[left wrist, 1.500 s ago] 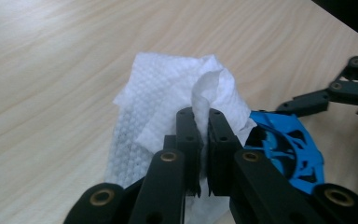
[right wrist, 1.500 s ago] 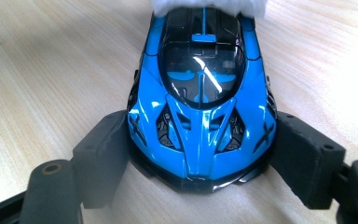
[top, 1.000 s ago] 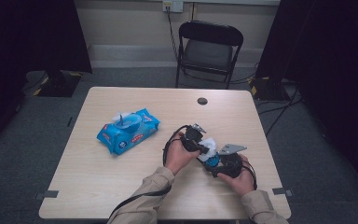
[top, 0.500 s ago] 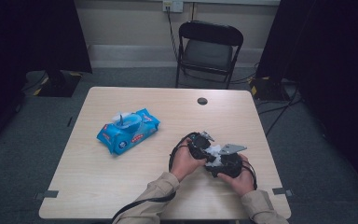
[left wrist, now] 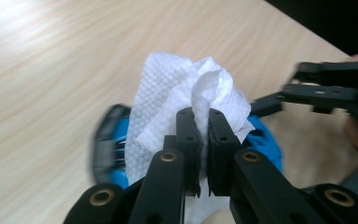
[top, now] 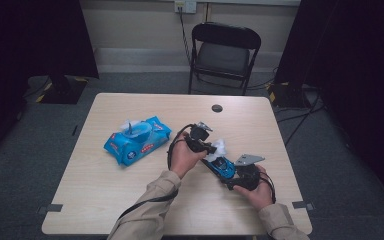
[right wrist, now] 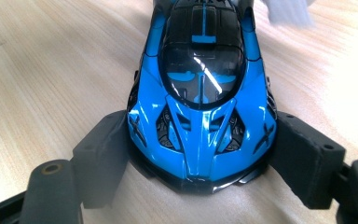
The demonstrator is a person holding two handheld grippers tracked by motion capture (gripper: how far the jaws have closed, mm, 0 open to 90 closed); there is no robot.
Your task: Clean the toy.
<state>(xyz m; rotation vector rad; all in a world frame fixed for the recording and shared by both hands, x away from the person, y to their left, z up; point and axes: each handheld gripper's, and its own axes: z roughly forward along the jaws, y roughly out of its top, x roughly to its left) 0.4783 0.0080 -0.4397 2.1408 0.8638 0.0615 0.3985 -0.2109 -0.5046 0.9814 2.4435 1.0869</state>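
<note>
The right gripper [right wrist: 200, 154] has its two black jaws pressed against the flanks of a blue toy car [right wrist: 200, 93] at one end of it, so the car is clamped between them. In the right gripper view the car's far end runs out past the top edge, and a blurred white scrap at the top right is too soft to read. Which end of the car the jaws hold cannot be told for sure.

The left gripper [left wrist: 204, 135] has its jaws squeezed together on a crumpled white wipe [left wrist: 186, 93]. In the left gripper view the wipe covers most of the car [left wrist: 114, 140] behind it; only blurred blue and black edges show on either side. Whether the wipe touches the car cannot be made out. The dark bars at the right of that view belong to the other gripper, also blurred.

In the high view the car [top: 221, 166] sits near the right front of the table [top: 105, 200], between the left gripper [top: 211, 147] and the right gripper [top: 230, 179], with the wipe [top: 221, 147] just beyond it. A blue wipes pack [top: 136, 140] lies well apart to the left, its print too small to read
</note>
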